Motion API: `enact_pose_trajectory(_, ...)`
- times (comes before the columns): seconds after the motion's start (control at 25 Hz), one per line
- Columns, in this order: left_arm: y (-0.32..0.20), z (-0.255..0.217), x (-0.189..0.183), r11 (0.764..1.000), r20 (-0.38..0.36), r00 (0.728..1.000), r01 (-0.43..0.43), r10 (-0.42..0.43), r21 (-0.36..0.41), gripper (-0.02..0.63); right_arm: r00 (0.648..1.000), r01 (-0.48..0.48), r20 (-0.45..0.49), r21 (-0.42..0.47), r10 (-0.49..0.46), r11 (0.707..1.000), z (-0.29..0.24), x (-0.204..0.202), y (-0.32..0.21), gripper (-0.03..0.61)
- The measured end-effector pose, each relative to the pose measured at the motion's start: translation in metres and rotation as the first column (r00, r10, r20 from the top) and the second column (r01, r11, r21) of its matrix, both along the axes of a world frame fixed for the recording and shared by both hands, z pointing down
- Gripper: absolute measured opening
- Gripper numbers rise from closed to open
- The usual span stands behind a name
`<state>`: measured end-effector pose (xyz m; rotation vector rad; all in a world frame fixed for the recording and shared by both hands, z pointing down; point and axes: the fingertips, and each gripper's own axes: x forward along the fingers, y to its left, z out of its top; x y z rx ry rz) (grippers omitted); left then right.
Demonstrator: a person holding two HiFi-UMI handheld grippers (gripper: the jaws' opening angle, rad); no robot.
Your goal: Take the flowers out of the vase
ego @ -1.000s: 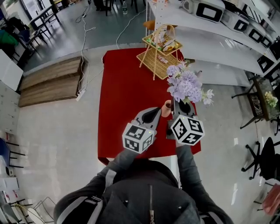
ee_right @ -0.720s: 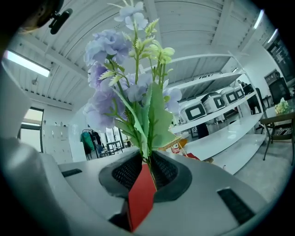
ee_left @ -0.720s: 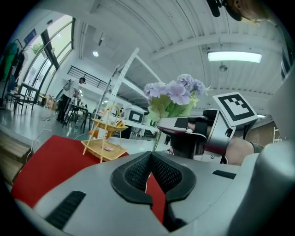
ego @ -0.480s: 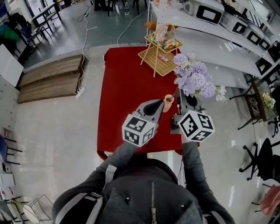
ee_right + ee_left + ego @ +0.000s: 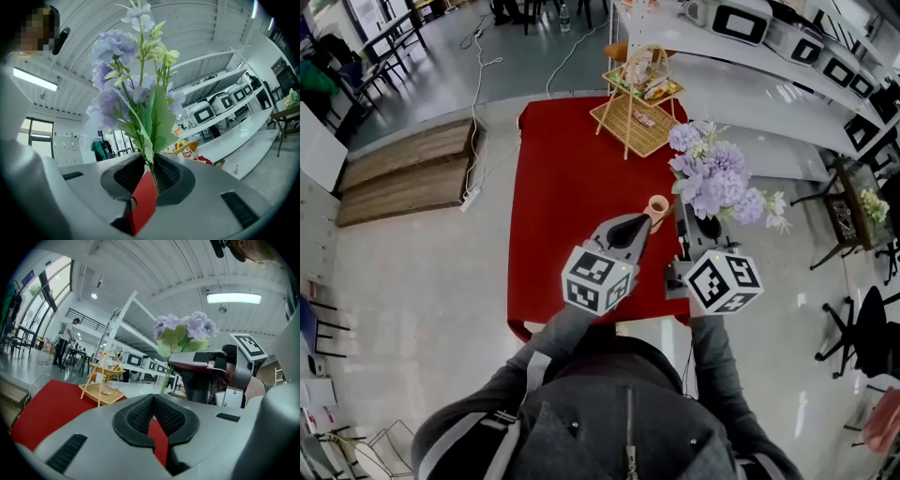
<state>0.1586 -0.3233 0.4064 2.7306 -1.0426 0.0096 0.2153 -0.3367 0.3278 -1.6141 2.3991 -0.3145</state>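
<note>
Now the right hand-held gripper (image 5: 149,164) is clamped on the green stems of the purple flowers (image 5: 717,178). They are held up to the right of the small pinkish vase (image 5: 656,207), with the blooms over the right edge of the red desk (image 5: 572,187). Left hand-held gripper (image 5: 643,223) has its jaws closed on nothing, tip just beside the vase. Vase stands upright near the desk's right side; 2-tier wicker stand (image 5: 637,112) sits at the far end.
</note>
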Motion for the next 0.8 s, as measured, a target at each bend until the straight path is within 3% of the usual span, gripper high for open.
enact_pose_trajectory(0.52,0.019,0.062,-0.015,0.991,0.072,0.997,0.048,-0.039,-0.122,0.008,1.0,0.0,0.013,-0.169,0.002,0.986,0.095,-0.005,0.025,0.058)
enact_pose_trajectory(0.8,0.024,0.075,-0.015,0.987,0.072,0.997,0.047,-0.037,-0.151,0.009,1.0,-0.024,-0.013,-0.196,0.022,0.98,0.116,-0.003,0.033,0.058)
